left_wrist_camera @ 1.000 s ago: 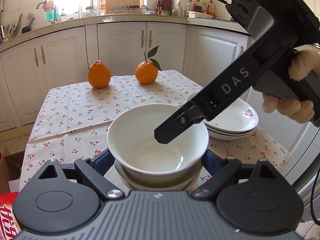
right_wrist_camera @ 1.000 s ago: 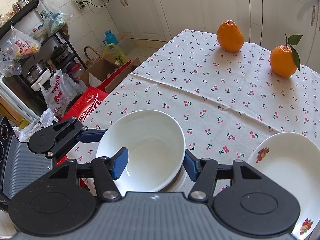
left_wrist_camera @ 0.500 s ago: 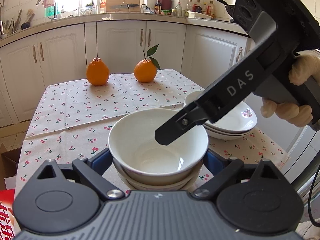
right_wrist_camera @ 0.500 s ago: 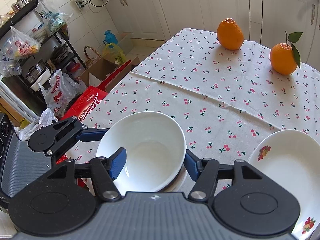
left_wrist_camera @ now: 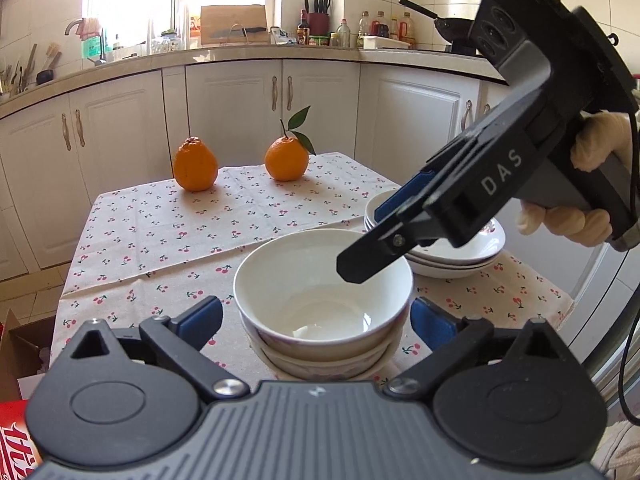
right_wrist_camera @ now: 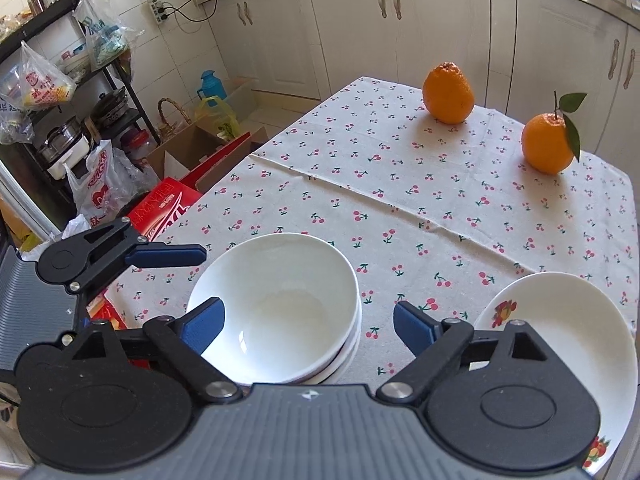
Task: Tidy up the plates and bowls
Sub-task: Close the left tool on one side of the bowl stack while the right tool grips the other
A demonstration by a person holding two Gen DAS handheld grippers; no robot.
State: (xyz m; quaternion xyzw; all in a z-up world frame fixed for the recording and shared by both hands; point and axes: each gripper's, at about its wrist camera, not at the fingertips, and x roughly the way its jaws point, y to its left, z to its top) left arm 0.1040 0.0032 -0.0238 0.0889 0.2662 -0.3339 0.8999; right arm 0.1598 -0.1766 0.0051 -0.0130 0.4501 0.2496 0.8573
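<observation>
A stack of white bowls (left_wrist_camera: 324, 300) (right_wrist_camera: 276, 304) stands on the cherry-print tablecloth (left_wrist_camera: 168, 240) near the table's front edge. My left gripper (left_wrist_camera: 316, 320) straddles the stack; its jaws are opening, and both blue pads (left_wrist_camera: 200, 318) stand clear of the bowl's sides. My right gripper (right_wrist_camera: 308, 324) hovers over the top bowl from the right. Its jaws are opening too, and the pads (right_wrist_camera: 412, 326) touch nothing. A gloved hand (left_wrist_camera: 568, 220) holds it. Right of the bowls sits a stack of flower-printed white plates (left_wrist_camera: 472, 240) (right_wrist_camera: 560, 320).
Two oranges (left_wrist_camera: 196, 168) (left_wrist_camera: 286, 160) rest at the table's far end, one with a leaf. White cabinets (left_wrist_camera: 232, 104) line the wall behind. Left of the table, a red carton (right_wrist_camera: 164, 208), boxes and bags crowd the floor beside a rack (right_wrist_camera: 60, 120).
Both grippers' jaws have spread, the right one by a lot. The left pads have come off the bowl's sides. The top bowl stays on the stack.
</observation>
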